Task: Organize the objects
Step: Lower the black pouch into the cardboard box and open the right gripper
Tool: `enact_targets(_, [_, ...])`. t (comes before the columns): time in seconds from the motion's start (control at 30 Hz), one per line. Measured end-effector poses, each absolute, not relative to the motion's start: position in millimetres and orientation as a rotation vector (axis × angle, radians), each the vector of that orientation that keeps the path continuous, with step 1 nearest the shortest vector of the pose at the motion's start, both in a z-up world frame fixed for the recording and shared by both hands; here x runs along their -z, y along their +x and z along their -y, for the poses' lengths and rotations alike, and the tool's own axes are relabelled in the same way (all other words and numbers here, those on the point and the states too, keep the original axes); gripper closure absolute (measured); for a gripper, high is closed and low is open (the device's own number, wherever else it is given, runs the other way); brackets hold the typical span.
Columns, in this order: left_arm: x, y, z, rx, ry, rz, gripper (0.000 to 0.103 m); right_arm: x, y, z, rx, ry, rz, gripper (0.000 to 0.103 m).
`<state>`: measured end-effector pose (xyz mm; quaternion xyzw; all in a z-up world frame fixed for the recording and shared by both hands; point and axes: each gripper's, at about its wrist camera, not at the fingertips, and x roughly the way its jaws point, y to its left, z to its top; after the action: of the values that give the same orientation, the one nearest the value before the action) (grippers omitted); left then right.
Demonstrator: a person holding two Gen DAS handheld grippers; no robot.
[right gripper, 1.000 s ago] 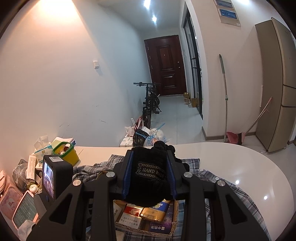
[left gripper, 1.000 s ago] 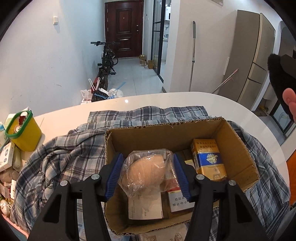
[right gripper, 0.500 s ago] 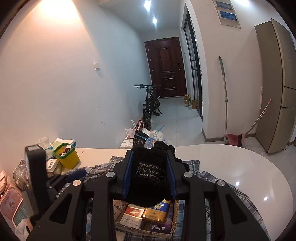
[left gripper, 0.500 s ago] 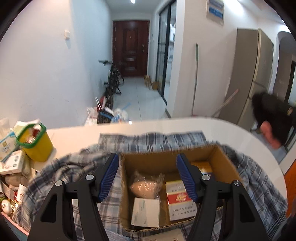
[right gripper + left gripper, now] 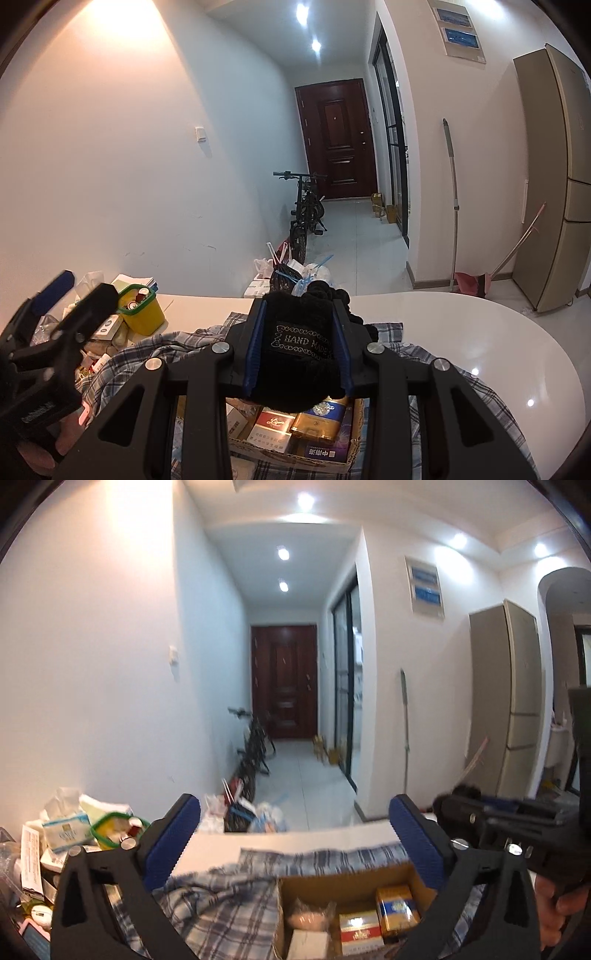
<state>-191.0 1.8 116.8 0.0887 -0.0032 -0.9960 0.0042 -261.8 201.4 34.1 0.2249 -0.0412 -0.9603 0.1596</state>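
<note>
On the white table [image 5: 461,332], over a plaid shirt [image 5: 221,904], sits an open cardboard box [image 5: 343,882] w/ a bagged tan item [image 5: 308,917], a red-white pack [image 5: 360,928], a gold-blue pack [image 5: 397,908] and a white pack [image 5: 306,945] inside. Left gripper [image 5: 295,842] hangs above the box's near-left side, jaws just swung out to full width, nothing btwn the 2 blue pads [image 5: 173,838]. Right gripper [image 5: 299,350] is clamped tight on a black knit item [image 5: 299,354] labelled "HAND MADE", held above the box, not touching the packs. At the table's left end: a yellow tub [image 5: 142,312] w/ green rim among loose clutter. Beyond, a hallway w/ a bike [image 5: 306,214] and dark door [image 5: 336,136].
</note>
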Motion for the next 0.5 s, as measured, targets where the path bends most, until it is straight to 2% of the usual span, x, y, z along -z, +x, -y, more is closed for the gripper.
enact_targets(0.13, [-117.1, -188.9, 0.6, 3.099, 0.215, 0.017, 0.000, -31.5, -263.4, -199.5, 2.740, 0.654, 0.109, 0.070])
enact_targets(0.5, [-104.3, -205.5, 8.9, 3.074, 0.331, -0.029, 0.000, -1.7, -284.6, -182.6, 2.695, 0.799, 0.060, 0.070])
